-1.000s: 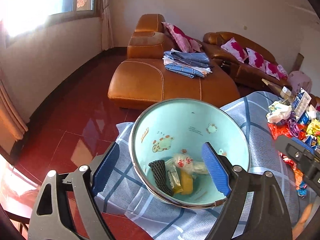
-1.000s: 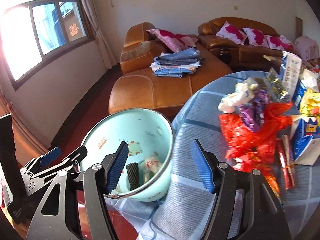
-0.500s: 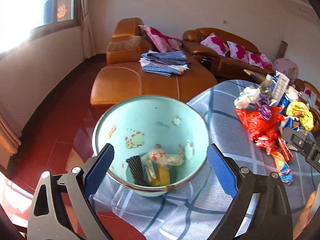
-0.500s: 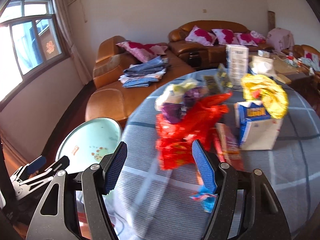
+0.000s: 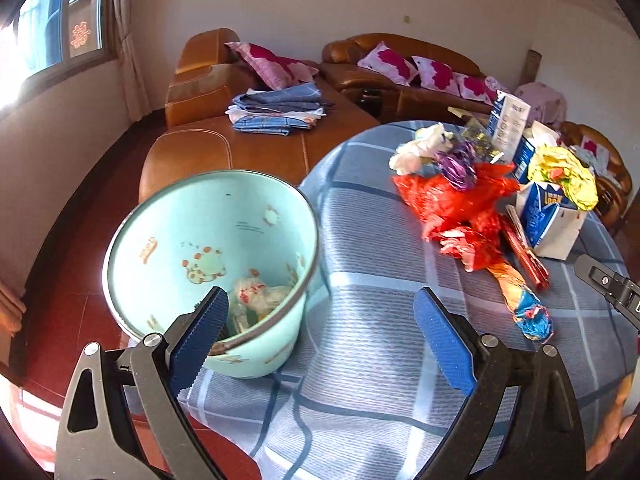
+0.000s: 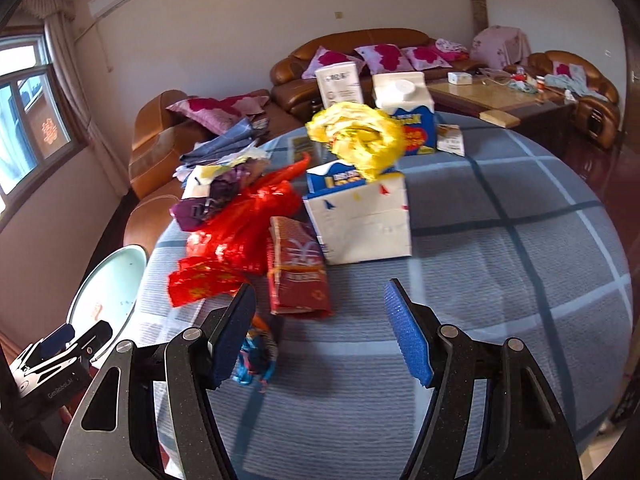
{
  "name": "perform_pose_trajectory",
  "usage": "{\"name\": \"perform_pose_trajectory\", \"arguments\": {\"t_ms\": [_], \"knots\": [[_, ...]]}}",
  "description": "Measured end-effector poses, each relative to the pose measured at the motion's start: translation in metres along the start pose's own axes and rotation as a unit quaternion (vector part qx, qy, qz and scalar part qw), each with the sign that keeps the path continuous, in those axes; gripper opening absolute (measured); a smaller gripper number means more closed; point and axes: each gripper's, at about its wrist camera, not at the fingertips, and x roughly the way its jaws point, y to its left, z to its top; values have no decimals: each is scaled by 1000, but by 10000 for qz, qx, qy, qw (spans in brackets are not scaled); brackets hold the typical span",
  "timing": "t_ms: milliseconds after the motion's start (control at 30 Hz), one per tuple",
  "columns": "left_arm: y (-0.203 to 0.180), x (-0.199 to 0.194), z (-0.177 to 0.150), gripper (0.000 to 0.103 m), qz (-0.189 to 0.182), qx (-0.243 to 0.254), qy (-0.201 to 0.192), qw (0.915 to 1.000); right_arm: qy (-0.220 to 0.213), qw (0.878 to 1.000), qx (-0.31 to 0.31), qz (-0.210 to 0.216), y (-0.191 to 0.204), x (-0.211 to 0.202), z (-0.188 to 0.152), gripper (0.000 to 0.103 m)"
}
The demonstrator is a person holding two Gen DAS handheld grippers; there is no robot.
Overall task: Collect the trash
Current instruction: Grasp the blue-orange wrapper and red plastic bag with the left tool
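A light blue bin (image 5: pixel 208 256) with several wrappers inside stands at the left edge of the round table (image 5: pixel 360 320). My left gripper (image 5: pixel 324 340) is open and empty, just right of the bin. The trash pile lies on the table: a red plastic bag (image 6: pixel 244 224), a red packet (image 6: pixel 298 276), a twisted colourful wrapper (image 6: pixel 256 356), a white and blue carton (image 6: pixel 360 220) with yellow crumpled plastic (image 6: pixel 360 140) on top. My right gripper (image 6: pixel 320 332) is open and empty, over the cloth just in front of the red packet, with the twisted wrapper by its left finger.
A blue checked cloth covers the table (image 6: pixel 500 280). More cartons (image 6: pixel 404 112) stand at the far side. Brown leather sofas (image 5: pixel 248 136) with pillows and folded cloth stand behind. A coffee table (image 6: pixel 500 96) with small items is at the back right.
Both grippers swung right, away from the bin and toward the trash pile. The right gripper now faces the red packet and carton; the bin has slid to the left edge of its view.
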Motion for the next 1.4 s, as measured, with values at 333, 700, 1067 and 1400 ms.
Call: {"name": "perform_pose_trajectory", "arguments": {"t_ms": [333,700,1067,1400], "knots": [[-51,6,-4,87,-423,352,136,9984,39,9997,234,-42,-29,-9,-6,55],[-119,16,11,78,-792,554,127,9952,-47,9988,479,-97,-57,-25,-11,53],[-130,42,2,43,-1020,359,491,9929,58,9982,588,-65,-68,-22,-16,53],[-103,29,1,13,-1413,306,424,9886,137,9988,472,20,-52,-17,-17,53]]}}
